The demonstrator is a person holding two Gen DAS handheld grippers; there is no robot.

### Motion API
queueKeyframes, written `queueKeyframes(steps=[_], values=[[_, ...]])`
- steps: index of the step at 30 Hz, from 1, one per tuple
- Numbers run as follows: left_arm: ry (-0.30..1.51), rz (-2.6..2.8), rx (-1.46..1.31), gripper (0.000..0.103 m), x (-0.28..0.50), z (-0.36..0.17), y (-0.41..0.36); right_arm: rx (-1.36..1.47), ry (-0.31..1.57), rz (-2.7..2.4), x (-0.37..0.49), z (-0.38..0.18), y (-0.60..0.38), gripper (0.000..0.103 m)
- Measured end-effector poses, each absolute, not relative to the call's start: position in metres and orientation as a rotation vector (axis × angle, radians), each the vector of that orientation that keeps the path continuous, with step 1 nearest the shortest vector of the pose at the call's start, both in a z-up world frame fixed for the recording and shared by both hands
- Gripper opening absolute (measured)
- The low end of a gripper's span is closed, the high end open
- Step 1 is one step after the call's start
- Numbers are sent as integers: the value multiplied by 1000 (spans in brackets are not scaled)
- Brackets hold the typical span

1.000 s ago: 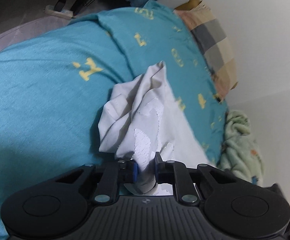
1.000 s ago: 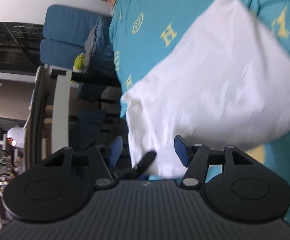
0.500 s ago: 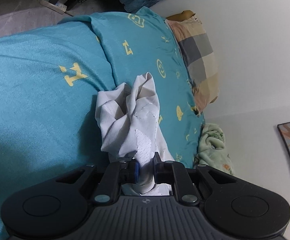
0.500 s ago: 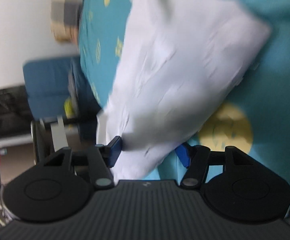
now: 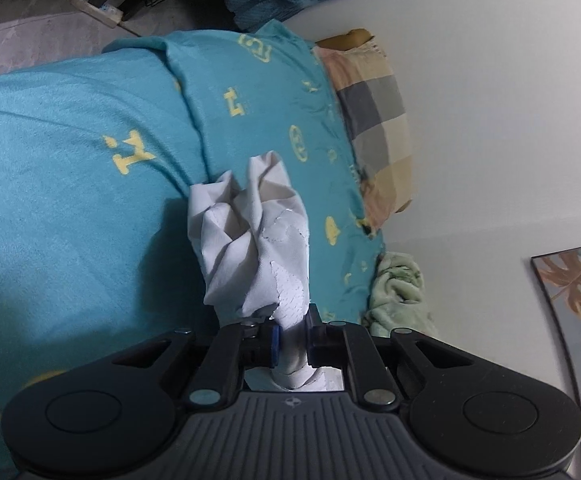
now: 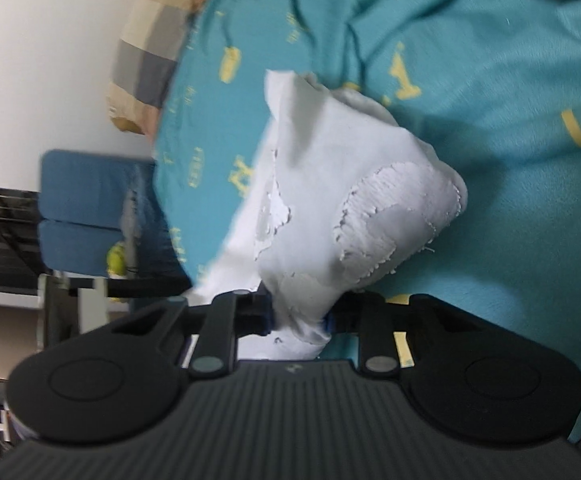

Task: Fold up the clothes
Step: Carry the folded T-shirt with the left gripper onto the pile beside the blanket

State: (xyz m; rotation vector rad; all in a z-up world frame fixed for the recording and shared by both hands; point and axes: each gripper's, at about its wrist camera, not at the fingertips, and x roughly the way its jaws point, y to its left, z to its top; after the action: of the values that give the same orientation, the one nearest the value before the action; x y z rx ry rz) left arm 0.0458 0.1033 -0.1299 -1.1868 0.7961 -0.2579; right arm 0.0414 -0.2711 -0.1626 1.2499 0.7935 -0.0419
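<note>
Both tools are clamped on the same white garment (image 5: 250,240). Left tool (image 5: 293,338) pinches a bunched, rope-like neck of cloth between its blue pads, and the rest hangs crumpled ahead of it over the teal bedspread (image 5: 70,200). Right tool (image 6: 298,320) has just been closing, and in its view a thick wad of the white garment (image 6: 342,200) now sits squeezed between its pads, the cloth bulging out beyond them with patches of cracked print showing.

The garment is lifted in a lump between the two grips, above the bed, near the checked pillow (image 5: 374,120) and a pale green blanket (image 5: 398,292) at the bed's edge.

To do this step well, I judge the grips should be drawn apart so the cloth spreads flat instead of staying bundled. Each tool holds a wad, not a clean edge or corner, so layers may slip or the garment may open unevenly; a re-grip nearer a seam could be needed. Lay it on the open part of the bedspread, clear of the pillow, before making any fold.
</note>
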Motion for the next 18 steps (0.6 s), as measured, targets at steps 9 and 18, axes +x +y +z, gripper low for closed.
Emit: queueKeyframes(steps=[9,18], values=[[755,-419,-1165,12,33,-32,51,1360,673,-8,-9,-92,-321,26],[772,-675,-1076,12,95,73,-143,1380,414,-84,-10,13,-468,26]])
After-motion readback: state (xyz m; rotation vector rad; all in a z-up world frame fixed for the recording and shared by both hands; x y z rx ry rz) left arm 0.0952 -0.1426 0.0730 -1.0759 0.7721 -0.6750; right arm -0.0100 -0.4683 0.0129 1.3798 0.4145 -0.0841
